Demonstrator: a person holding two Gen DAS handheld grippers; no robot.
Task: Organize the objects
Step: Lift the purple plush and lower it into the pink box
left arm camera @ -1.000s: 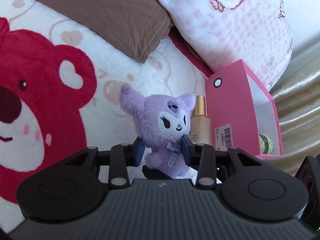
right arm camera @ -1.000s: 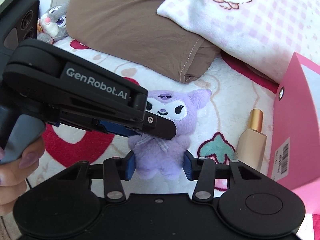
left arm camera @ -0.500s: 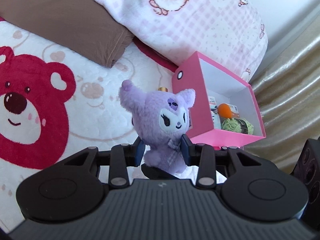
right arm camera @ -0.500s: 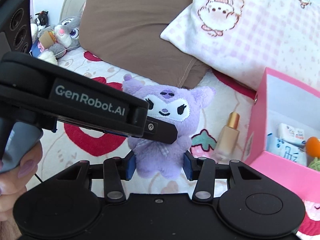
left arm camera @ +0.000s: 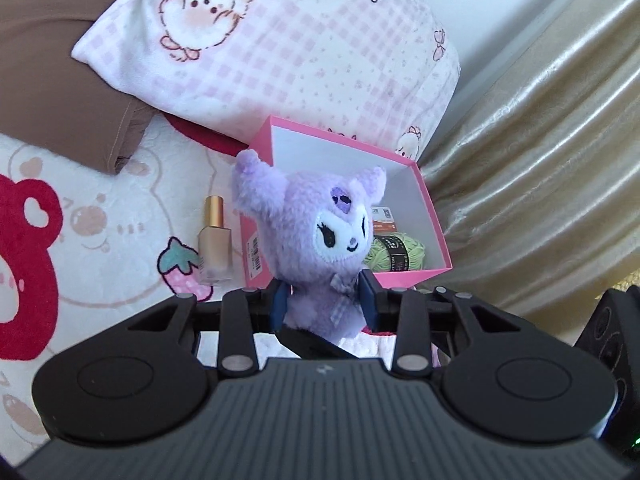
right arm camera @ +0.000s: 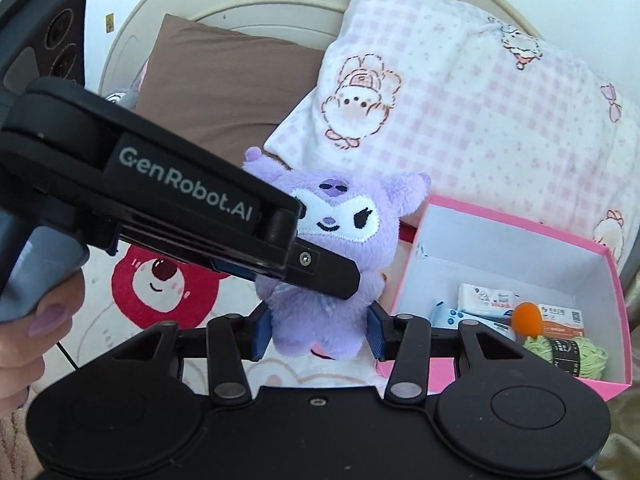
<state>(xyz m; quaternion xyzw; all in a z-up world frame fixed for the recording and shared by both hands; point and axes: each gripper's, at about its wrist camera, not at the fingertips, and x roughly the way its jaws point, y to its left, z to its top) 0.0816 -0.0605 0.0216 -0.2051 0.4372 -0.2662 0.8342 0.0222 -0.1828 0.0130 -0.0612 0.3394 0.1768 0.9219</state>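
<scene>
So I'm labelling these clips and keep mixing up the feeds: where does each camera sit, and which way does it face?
Left wrist: on the left gripper, looking down along its fingers at the purple plush and pink box.
Right wrist: on the right gripper, facing the plush; the left gripper and a hand cross it.
Shared: plush, box, checked pillow.

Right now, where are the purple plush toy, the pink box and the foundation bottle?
purple plush toy (left arm camera: 320,220): left wrist view, on its face.
pink box (right arm camera: 472,210): right wrist view, on its far rim.
foundation bottle (left arm camera: 216,248): left wrist view, on its glass body.
</scene>
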